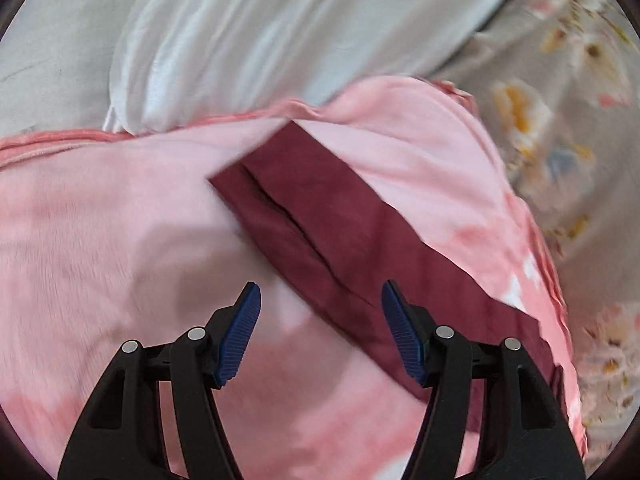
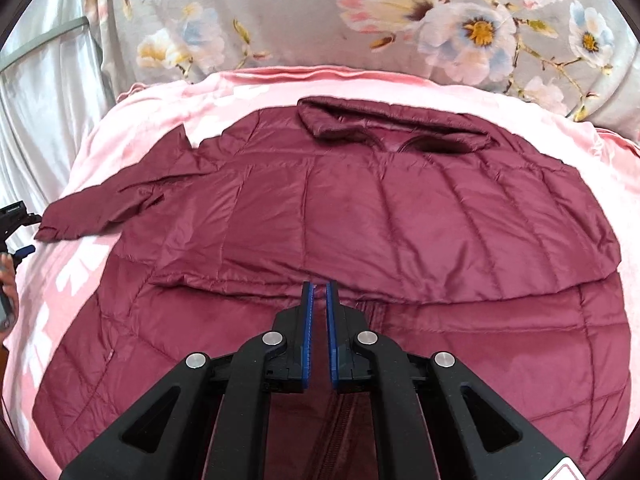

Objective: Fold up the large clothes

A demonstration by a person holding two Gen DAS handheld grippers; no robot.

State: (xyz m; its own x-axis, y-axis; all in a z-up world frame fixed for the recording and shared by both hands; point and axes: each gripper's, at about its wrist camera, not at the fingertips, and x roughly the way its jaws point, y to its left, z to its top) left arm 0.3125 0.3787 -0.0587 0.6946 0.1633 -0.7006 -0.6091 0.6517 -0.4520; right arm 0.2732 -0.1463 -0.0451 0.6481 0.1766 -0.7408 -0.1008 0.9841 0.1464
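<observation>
Maroon jacket (image 2: 360, 216) lies spread on pink blanket (image 2: 132, 120) on a bed, collar away from the right camera, upper half folded down over the lower. Right gripper (image 2: 319, 292) sits at the folded edge near the zipper, jaws nearly closed; a thin bit of fabric seems pinched, can't tell for sure. Left gripper (image 1: 320, 300) is wide open, holding nothing, above the blanket beside the sleeve (image 1: 340, 240). Floral sheet (image 2: 280, 12) beyond.
</observation>
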